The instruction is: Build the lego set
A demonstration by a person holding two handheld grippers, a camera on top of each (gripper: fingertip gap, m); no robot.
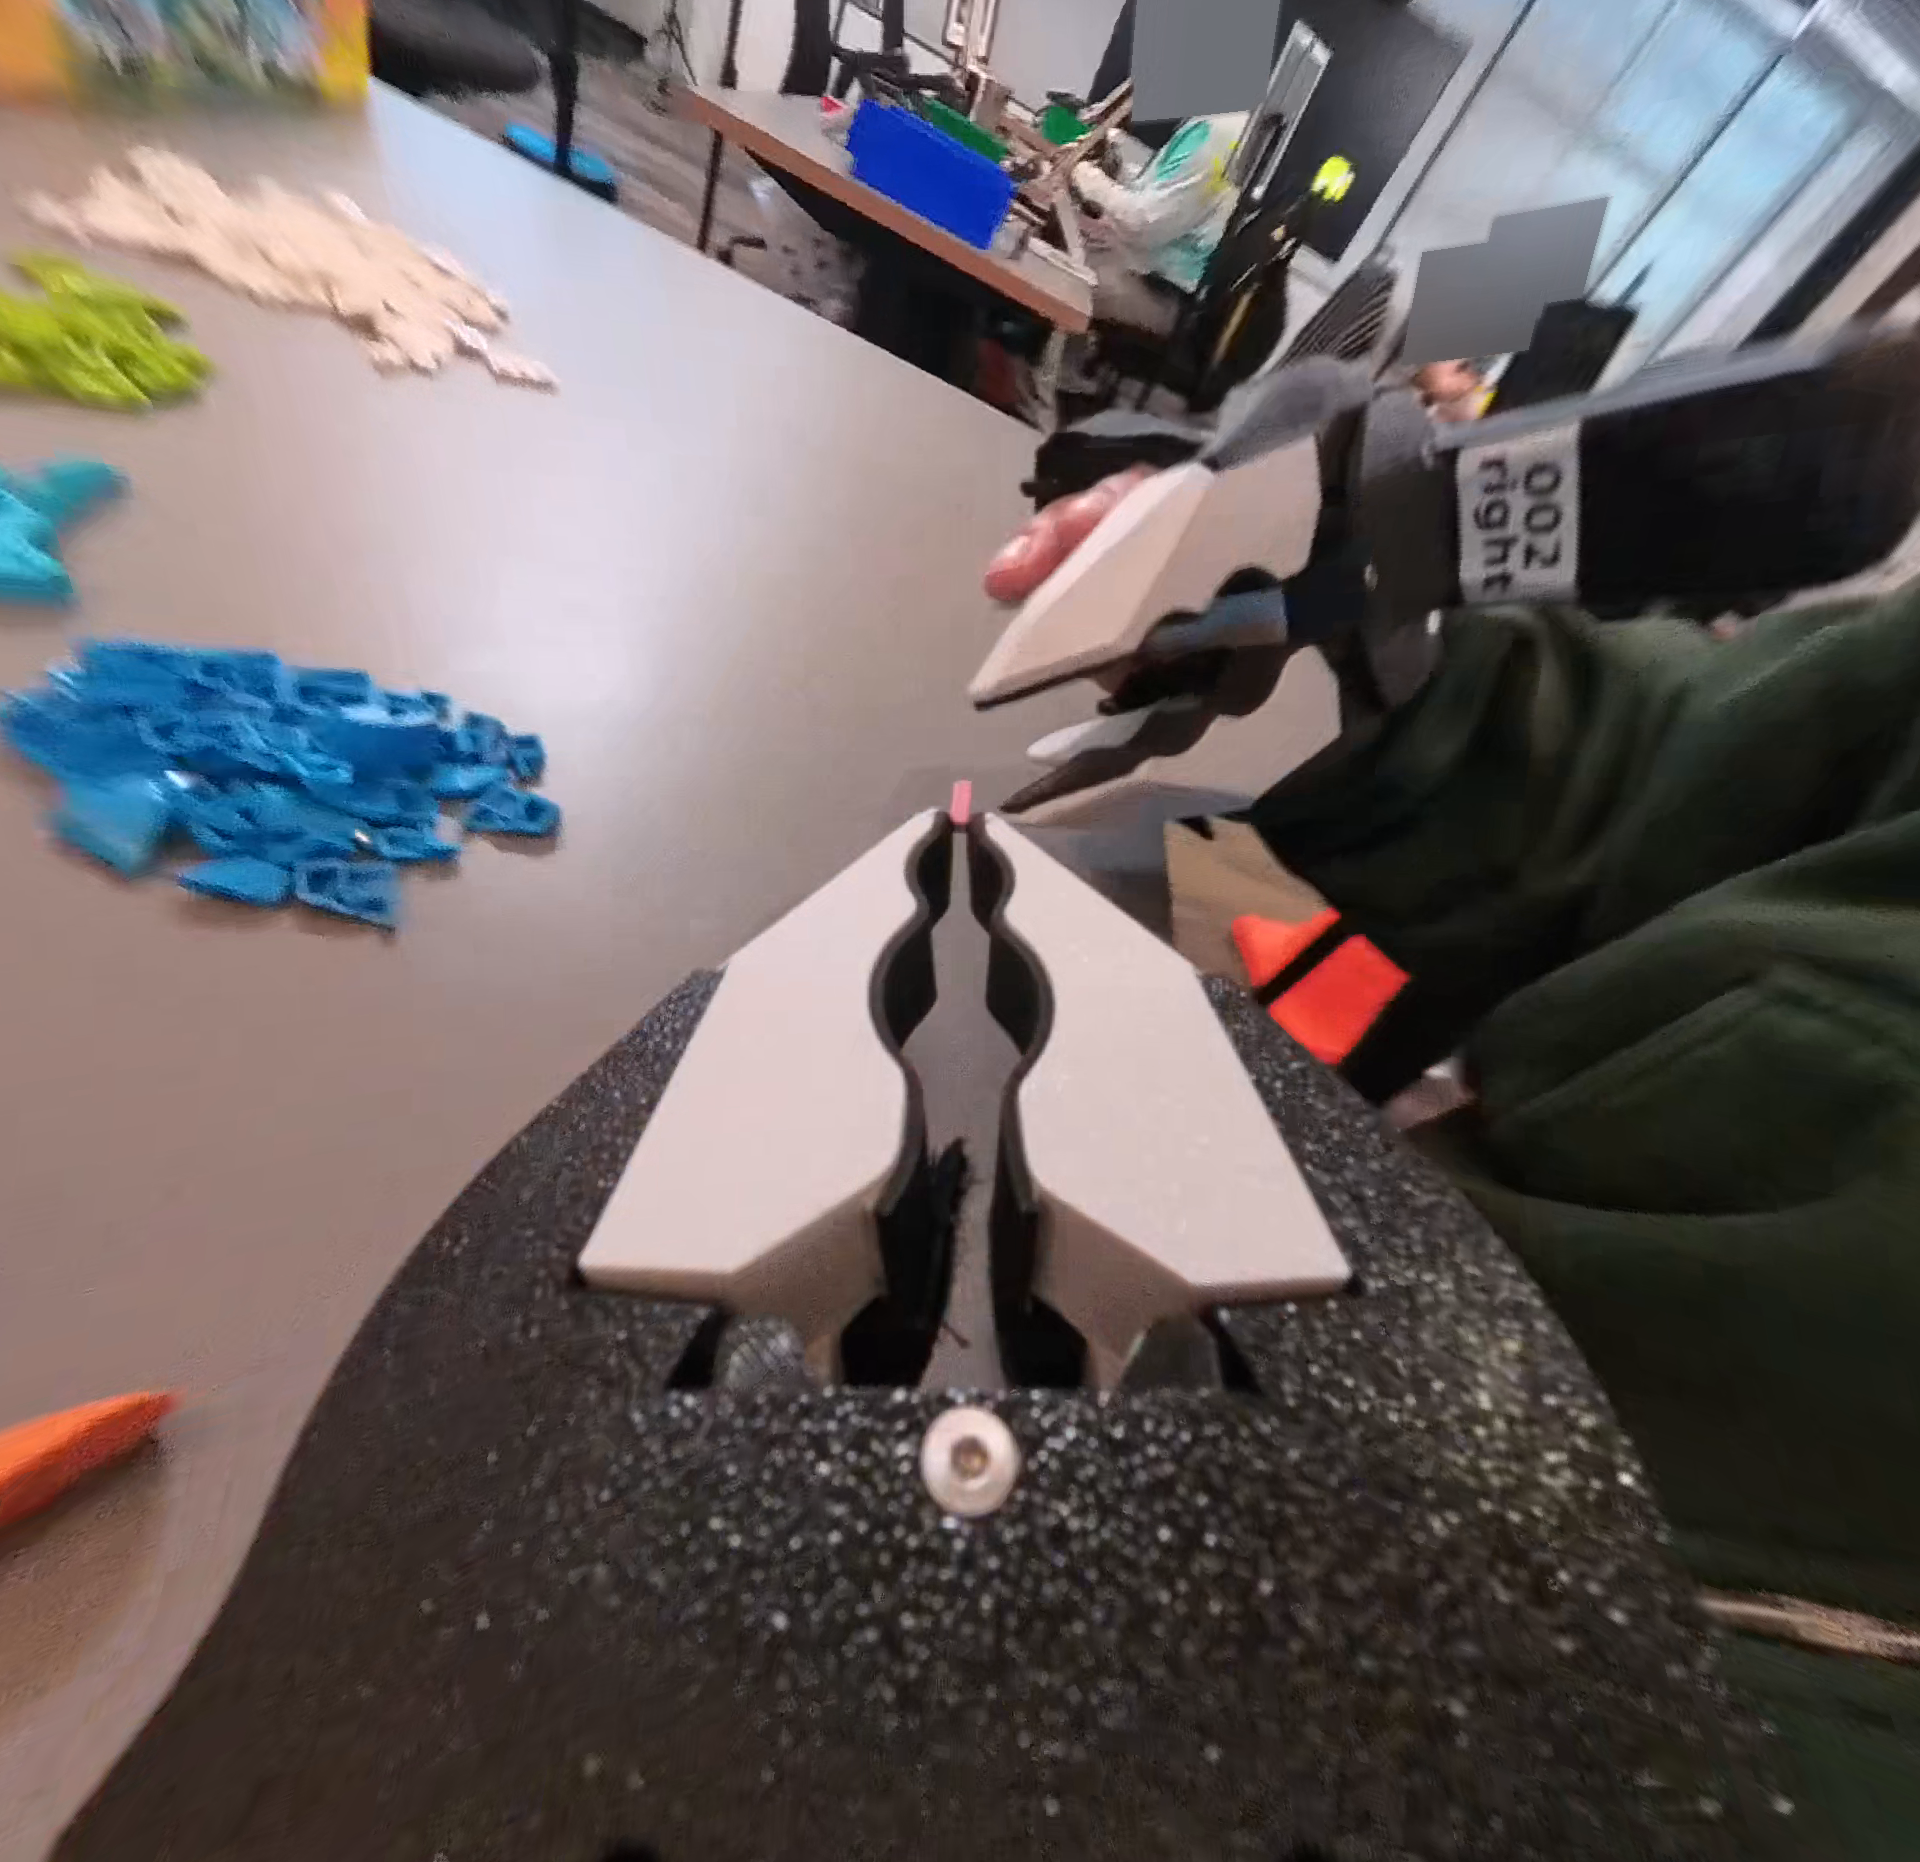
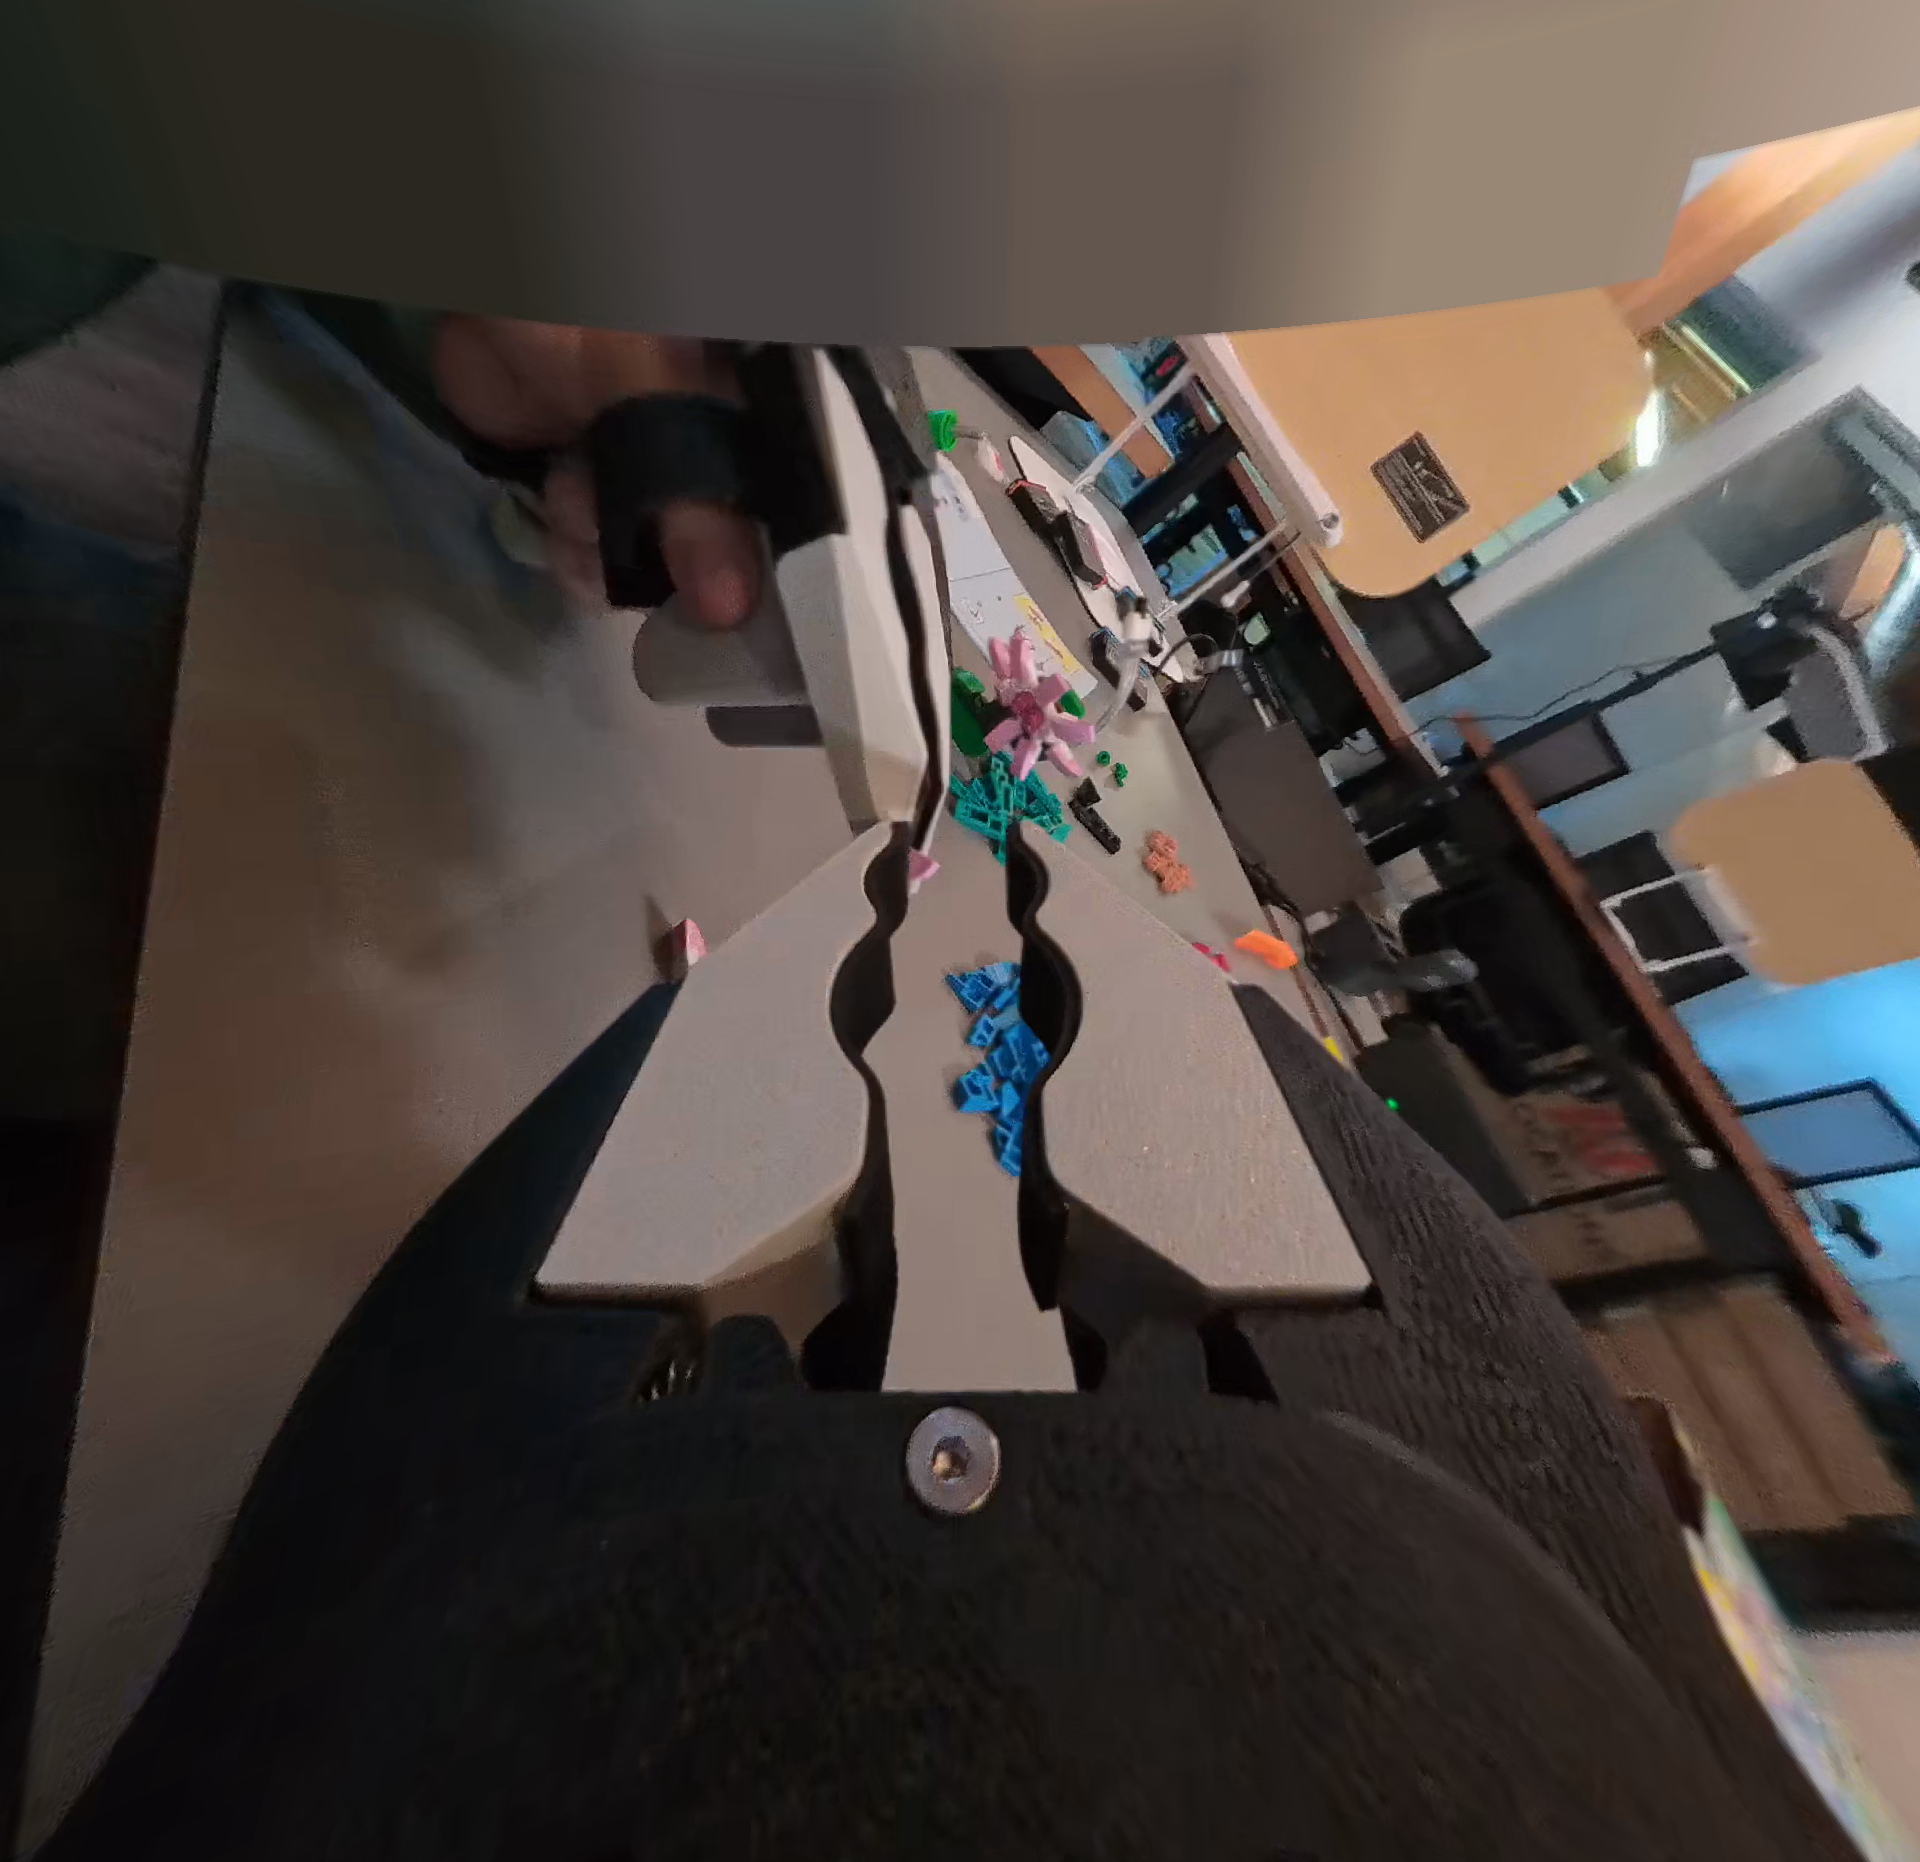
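Observation:
My left gripper (image 1: 958, 825) is shut on a small pink piece (image 1: 960, 800) that sticks out of its tips, held above the grey table (image 1: 675, 565). My right gripper (image 2: 951, 838) is open and empty. In the left wrist view it (image 1: 997, 747) comes in from the right, its tips close to the pink piece. In the right wrist view the left gripper (image 2: 914, 836) hangs in from above with the pink piece (image 2: 923, 870) just inside my right gripper's left fingertip. A pink flower build (image 2: 1029, 711) stands farther back on the table.
Sorted piles lie on the table: blue (image 1: 281, 773), white (image 1: 291, 254), lime green (image 1: 83, 337), teal (image 1: 42, 524). An orange piece (image 1: 73, 1438) lies near the left edge. A loose pink piece (image 2: 686, 945), teal (image 2: 997, 804), black (image 2: 1091, 810) and salmon (image 2: 1169, 862) pieces lie nearby. A colourful box (image 1: 187, 15) stands at the back.

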